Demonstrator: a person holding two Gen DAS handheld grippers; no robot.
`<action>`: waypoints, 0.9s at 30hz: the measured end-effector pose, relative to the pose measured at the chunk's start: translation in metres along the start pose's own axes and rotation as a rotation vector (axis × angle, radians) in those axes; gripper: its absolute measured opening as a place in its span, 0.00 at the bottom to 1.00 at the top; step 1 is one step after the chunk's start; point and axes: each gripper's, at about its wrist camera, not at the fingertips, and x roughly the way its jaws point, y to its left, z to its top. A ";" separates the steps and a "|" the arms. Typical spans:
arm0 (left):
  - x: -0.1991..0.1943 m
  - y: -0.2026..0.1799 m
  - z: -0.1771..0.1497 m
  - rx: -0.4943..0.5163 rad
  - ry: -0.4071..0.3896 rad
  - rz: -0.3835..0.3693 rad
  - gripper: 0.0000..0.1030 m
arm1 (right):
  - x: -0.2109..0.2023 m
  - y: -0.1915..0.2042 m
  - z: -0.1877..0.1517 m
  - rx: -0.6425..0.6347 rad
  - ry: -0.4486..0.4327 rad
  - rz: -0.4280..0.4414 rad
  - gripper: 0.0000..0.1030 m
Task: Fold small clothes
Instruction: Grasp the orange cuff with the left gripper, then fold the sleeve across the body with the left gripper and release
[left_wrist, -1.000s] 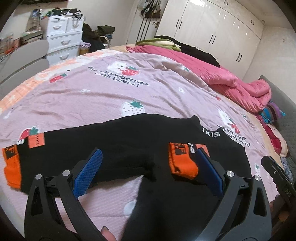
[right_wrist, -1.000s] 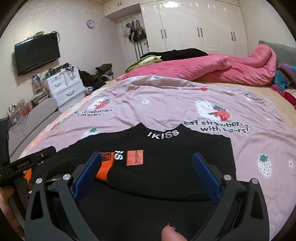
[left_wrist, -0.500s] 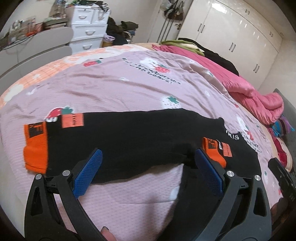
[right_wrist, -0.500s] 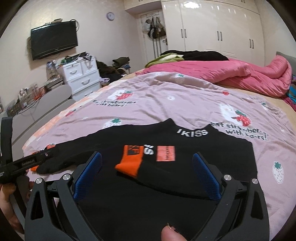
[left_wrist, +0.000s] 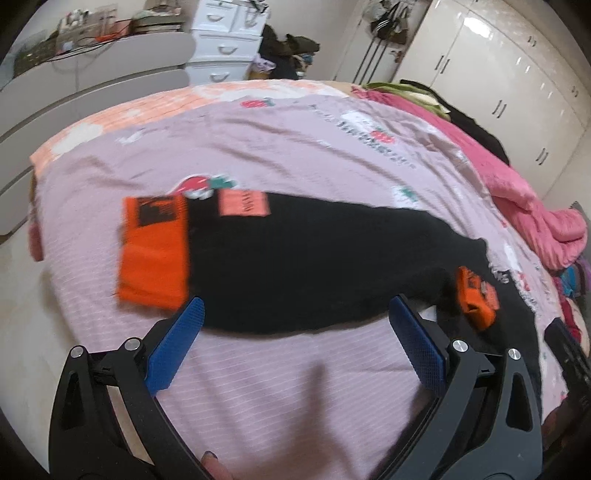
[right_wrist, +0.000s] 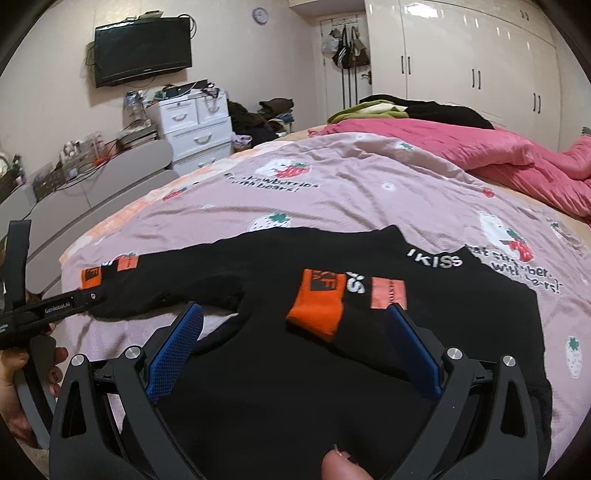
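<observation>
Bedspread (right_wrist: 351, 192) under black top (right_wrist: 258, 369) — wardrobe (right_wrist: 480, 66) behind; left gripper (left_wrist: 295, 347), right gripper (right_wrist: 295, 347) both agape, empty.

Bare bedspread (left_wrist: 295, 387) before the outstretched sleeve (left_wrist: 295, 266); nothing blocks

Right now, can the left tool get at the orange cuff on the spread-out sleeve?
Probably yes. The left tool is open and empty, just short of the outstretched sleeve; the orange cuff lies flat on the bedsheet ahead-left of it, nothing covering it.
</observation>
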 end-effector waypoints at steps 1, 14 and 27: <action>-0.001 0.005 -0.002 -0.006 0.001 0.005 0.91 | 0.001 0.003 -0.001 -0.006 0.002 0.003 0.95; 0.017 0.064 -0.008 -0.188 -0.011 0.011 0.91 | 0.009 0.022 -0.008 -0.068 0.033 0.004 0.95; 0.002 0.060 0.025 -0.185 -0.121 -0.028 0.08 | -0.005 -0.033 0.001 0.058 0.003 -0.059 0.95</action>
